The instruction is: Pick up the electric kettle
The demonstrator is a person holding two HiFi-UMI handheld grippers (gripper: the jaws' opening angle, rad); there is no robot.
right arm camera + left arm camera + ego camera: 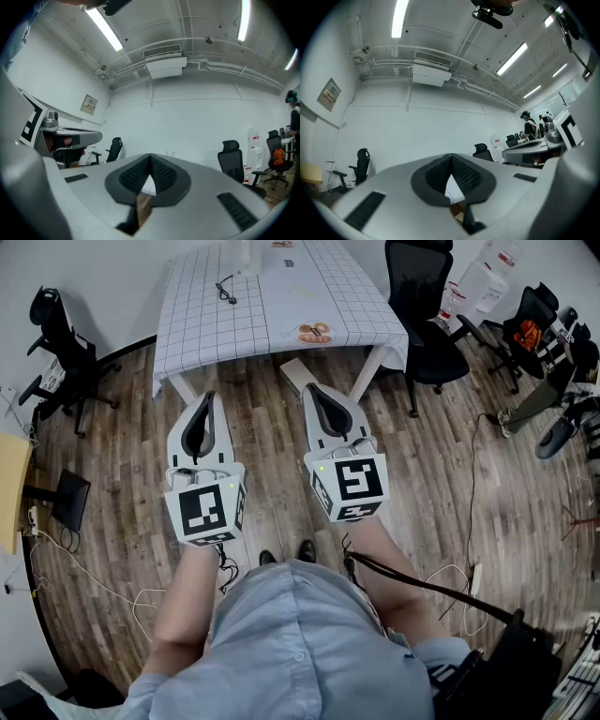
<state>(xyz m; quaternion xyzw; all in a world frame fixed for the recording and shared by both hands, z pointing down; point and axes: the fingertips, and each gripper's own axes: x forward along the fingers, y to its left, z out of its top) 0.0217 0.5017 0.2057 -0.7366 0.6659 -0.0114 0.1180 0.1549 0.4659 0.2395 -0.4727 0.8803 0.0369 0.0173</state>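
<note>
Over wood-plank floor [122, 474], head view, listed left to right.
- Black office chair [56, 338]: by the left wall, well apart from the table.
- Left gripper [208, 397]: points toward the table, short of its near edge. Jaws closed tip to tip, nothing between them. Marker cube [206, 507] at its rear.
- Table [202, 320]: covered in a white grid-lined cloth. A black cable [226, 289] lies on its left part and a brownish item [315, 332] near its front edge.
- Electric kettle [246, 253]: seemingly the pale upright object at the table's far end, cut by the top edge and too small to confirm. Well apart from both grippers.
- Right gripper [312, 388]: beside the left one, jaws likewise pressed together and empty.
- Second black chair [422, 306]: at the table's right side.
</note>
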